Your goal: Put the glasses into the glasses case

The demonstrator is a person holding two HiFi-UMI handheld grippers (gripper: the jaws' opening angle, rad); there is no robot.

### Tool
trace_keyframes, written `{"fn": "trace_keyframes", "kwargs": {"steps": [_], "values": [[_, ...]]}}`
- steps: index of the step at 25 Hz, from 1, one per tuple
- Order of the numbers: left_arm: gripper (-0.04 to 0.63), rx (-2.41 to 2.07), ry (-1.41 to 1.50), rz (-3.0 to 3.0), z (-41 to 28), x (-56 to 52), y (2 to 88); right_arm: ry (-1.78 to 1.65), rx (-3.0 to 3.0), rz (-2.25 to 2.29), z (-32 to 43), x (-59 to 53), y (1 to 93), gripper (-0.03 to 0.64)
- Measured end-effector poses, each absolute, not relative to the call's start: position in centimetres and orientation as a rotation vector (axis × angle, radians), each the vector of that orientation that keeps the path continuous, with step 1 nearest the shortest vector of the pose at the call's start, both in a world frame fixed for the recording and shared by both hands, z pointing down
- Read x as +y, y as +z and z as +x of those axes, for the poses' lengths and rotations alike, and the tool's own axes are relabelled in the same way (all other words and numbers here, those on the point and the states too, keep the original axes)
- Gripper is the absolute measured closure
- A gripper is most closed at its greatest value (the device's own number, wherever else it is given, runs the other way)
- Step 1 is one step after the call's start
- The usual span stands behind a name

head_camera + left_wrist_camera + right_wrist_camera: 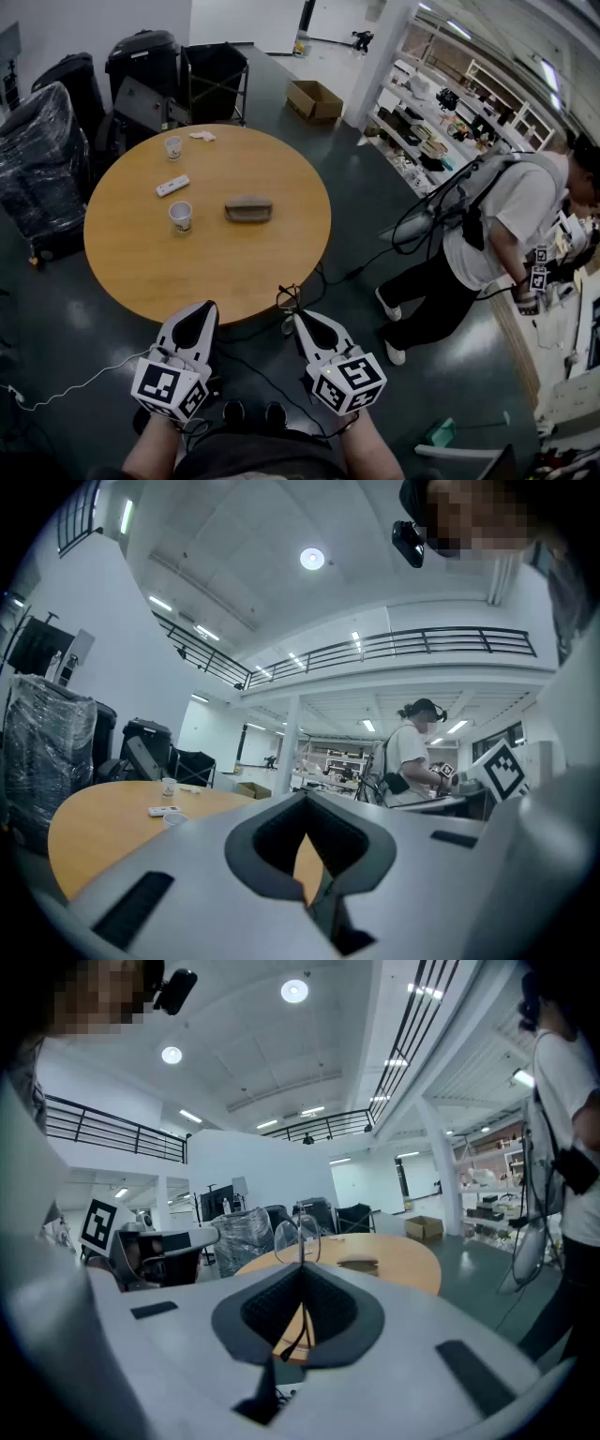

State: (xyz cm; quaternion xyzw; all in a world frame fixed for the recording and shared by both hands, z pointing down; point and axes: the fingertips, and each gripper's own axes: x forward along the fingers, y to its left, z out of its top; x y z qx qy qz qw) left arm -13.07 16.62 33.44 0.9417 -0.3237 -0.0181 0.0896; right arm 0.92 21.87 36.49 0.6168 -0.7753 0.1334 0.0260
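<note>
Carry step: right gripper pinches glasses; left gripper closed, empty. Next, likely: open case, 12 o'clock.

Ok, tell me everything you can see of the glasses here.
The glasses have a thin dark frame and clear rounded lenses. The jaws of the right gripper are shut on them. One temple arm hangs down between the jaws and the lenses stand above the tips. They are in the air at the round table's near edge, apart from the glasses case.

Lab workshop, parts shelves, mezzanine railing, round table
</note>
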Motion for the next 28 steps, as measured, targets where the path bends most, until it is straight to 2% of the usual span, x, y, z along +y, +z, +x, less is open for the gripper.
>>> {"fn": "trace_keyframes", "kwargs": {"steps": [28], "values": [[0.591,-0.848,-0.068,2.787,-15.9,13.4,35.2,0.456,-2.286,2.055,-0.8,20.1,37.2,0.621]]}}
